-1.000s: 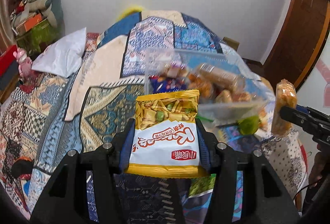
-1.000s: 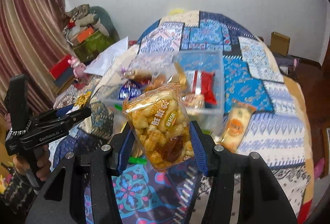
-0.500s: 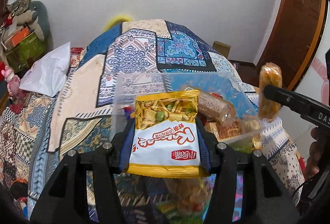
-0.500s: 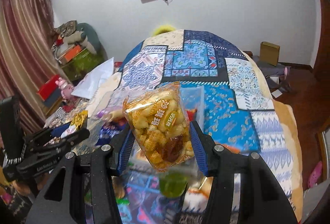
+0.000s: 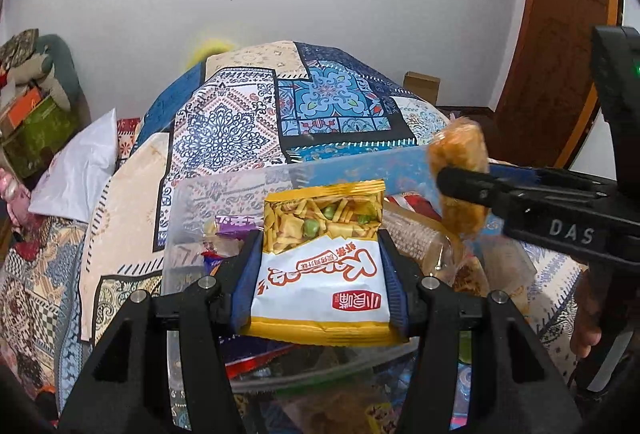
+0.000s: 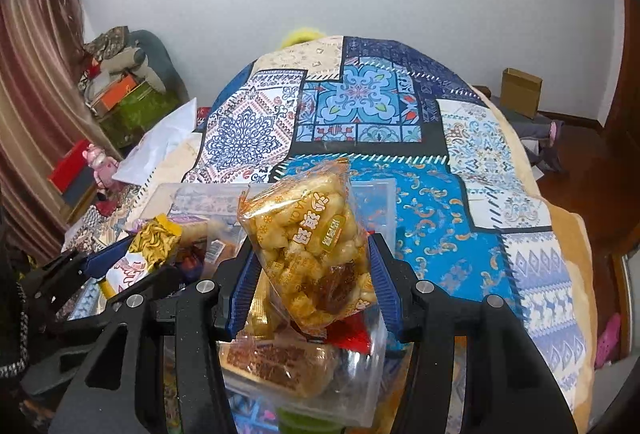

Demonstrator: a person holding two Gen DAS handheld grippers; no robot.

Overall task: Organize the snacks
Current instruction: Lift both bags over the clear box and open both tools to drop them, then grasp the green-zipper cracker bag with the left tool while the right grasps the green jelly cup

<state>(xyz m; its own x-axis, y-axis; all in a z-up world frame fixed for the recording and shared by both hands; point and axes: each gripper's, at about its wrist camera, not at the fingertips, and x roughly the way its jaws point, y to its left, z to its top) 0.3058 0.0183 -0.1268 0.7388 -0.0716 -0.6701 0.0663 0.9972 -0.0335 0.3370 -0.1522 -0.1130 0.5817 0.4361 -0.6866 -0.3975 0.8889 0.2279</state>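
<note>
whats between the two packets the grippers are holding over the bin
In the left wrist view, between the yellow-and-white snack packet and the orange puffed-snack packet lies only a stretch of the clear bin, with wrapped snacks inside it below.

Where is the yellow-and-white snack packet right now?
The yellow-and-white snack packet is clamped in the left gripper, held above the clear plastic bin; in the right wrist view it shows at lower left.

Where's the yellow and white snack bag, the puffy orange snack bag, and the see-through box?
yellow and white snack bag (image 5: pixel 320 274), left wrist view, white front.
puffy orange snack bag (image 6: pixel 310 250), right wrist view, middle of the pack.
see-through box (image 5: pixel 224 180), left wrist view, far rim.
</note>
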